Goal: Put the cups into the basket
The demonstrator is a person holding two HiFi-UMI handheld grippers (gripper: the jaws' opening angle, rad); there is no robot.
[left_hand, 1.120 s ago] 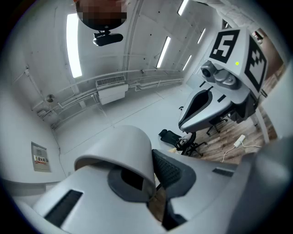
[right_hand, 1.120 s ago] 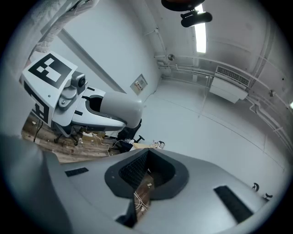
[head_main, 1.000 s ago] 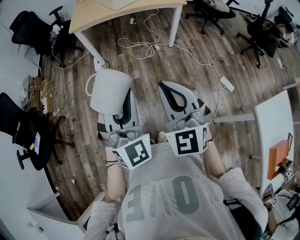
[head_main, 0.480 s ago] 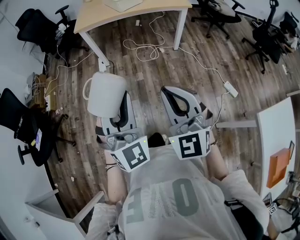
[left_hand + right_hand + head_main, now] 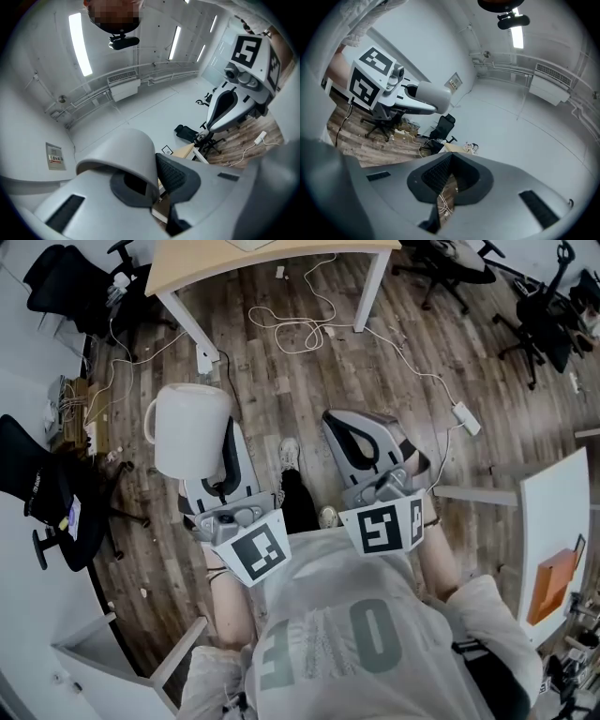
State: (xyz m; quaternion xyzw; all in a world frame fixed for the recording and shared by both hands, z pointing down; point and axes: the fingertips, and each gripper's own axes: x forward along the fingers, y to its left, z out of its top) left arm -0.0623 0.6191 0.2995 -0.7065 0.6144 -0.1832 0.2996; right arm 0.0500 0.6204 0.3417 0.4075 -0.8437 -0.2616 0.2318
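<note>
cup [image 5: 126, 154] sits pinched in the left gripper [image 5: 152, 180]: one jaw inside its mouth, the other pressed on the outer wall, so the hold is on the wall alone, near the rim. in the head view the cup [image 5: 192, 430] hangs off the left gripper [image 5: 228, 442] out in front of the person, over the wood floor [image 5: 281, 381], with its handle [image 5: 150, 423] on the side away from the jaws. the right gripper [image 5: 443, 180] is closed pad to pad with nothing in it, and sits beside the left one, apart from the cup. no basket and no other cup shows in any view, so this looks like the carry part of the job. to do it well: keep the squeeze even, since a wall pinch lets a cup swing or slip; turn slowly rather than whipping the arm; find the basket before lowering; bring the cup in bottom first and open the jaws only once it rests. the spare right gripper could steady the basket. mind the cables [image 5: 300, 329] underfoot.
</note>
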